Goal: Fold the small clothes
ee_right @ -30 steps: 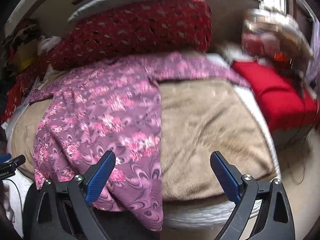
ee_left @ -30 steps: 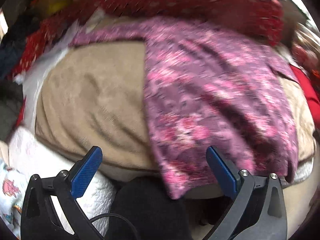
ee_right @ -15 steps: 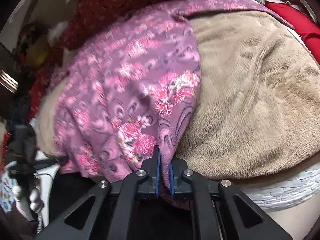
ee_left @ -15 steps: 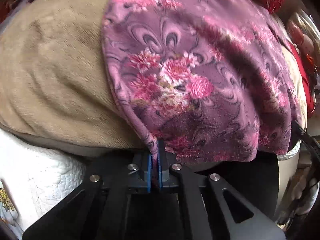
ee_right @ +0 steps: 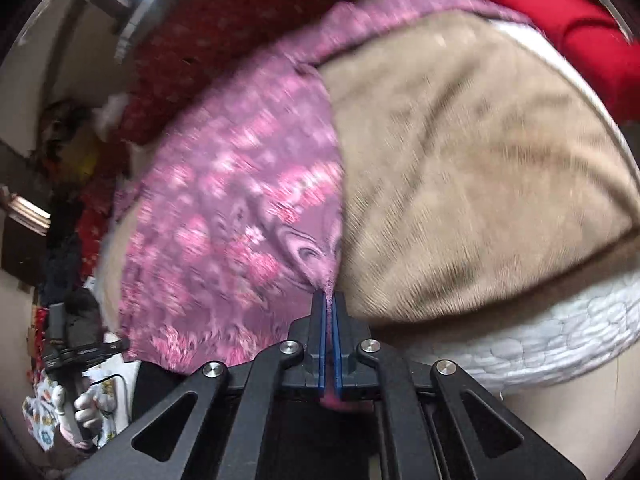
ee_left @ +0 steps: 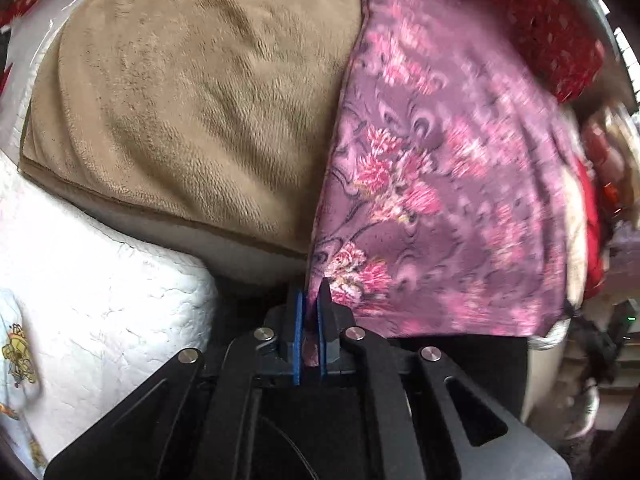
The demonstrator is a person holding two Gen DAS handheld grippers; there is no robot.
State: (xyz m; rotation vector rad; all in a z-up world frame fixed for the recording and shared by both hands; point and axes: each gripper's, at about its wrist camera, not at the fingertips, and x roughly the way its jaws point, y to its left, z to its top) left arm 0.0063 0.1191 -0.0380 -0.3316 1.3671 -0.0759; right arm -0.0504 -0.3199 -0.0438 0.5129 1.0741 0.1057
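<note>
We begin with the largest surface: a tan plush blanket (ee_left: 192, 112) fills the upper left of the left wrist view and the right half of the right wrist view. Its pile is short, dense and brushed into streaks. Beneath it, a white quilted cover (ee_left: 100, 280) shows at the lower left, stitched in a pebbled pattern.

The purple floral garment (ee_left: 432, 184) lies draped over the blanket, occupying the right half of the left wrist view and the centre left of the right wrist view. The fabric is thin and smooth, and its near edge hangs over the blanket's front.

The left gripper (ee_left: 309, 320) is clamped on the garment's lower corner at bottom centre; fabric sits between its blue pads (ee_left: 297, 332). The right gripper (ee_right: 329, 332) is likewise closed on the opposite lower corner, pink cloth visible between the pads.

Risks, in our judgement:
- Each grip holds only a narrow strip of hem. A quick lift could pull the slick cloth free.
- The plush pile may drag on the garment, so it bunches rather than slides.
- Unequal travel of the two grippers would skew the fold.
</note>
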